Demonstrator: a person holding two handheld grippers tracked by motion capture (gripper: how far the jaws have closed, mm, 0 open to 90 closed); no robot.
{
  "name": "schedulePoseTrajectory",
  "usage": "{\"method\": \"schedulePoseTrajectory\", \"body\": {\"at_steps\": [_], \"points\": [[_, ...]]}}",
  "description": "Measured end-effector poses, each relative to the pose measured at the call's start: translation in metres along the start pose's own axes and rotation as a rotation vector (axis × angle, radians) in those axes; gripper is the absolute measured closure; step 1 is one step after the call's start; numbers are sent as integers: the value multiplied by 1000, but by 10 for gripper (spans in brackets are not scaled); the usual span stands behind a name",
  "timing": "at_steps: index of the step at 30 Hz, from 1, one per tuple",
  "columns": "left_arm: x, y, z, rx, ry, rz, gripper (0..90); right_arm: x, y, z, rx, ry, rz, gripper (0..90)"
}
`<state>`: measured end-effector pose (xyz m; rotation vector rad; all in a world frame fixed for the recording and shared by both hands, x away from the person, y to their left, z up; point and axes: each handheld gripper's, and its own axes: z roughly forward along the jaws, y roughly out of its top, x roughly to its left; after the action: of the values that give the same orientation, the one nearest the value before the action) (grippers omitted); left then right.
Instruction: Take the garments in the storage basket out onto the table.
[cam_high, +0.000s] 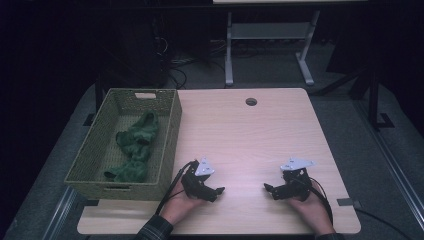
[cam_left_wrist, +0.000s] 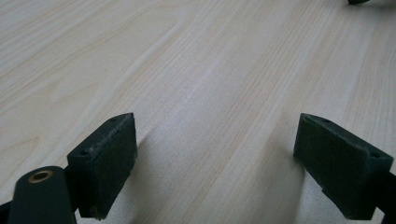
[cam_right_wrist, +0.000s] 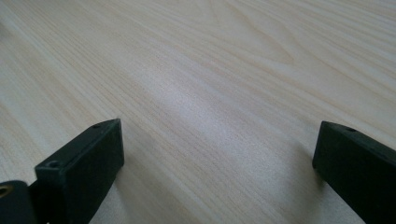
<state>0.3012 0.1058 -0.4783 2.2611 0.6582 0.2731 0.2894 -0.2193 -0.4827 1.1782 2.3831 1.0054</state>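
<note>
Pale grained wood table (cam_high: 250, 135) bears woven basket (cam_high: 167, 130) holding crumpled green cloth (cam_high: 135, 145).

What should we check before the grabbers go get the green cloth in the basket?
1. Left gripper open: ok, jaws stand wide apart in the left gripper view.
2. Right gripper open: ok, jaws wide apart in the right gripper view.
3. Both grippers empty: ok, bare table between the jaws.
4. Green cloth in reach of the eye: ok, it lies inside the woven basket.
5. Path to the basket: ok, nothing lies between it and the left gripper.
6. Cloth snagged on the weave: cannot tell.
</note>
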Motion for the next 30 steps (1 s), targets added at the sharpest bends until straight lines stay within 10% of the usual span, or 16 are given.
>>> {"method": "schedulePoseTrajectory", "body": {"at_steps": [30], "points": [[8,14,-19,-24,-58,-29,133,-1,0,0,-3,2,-8,17]]}}
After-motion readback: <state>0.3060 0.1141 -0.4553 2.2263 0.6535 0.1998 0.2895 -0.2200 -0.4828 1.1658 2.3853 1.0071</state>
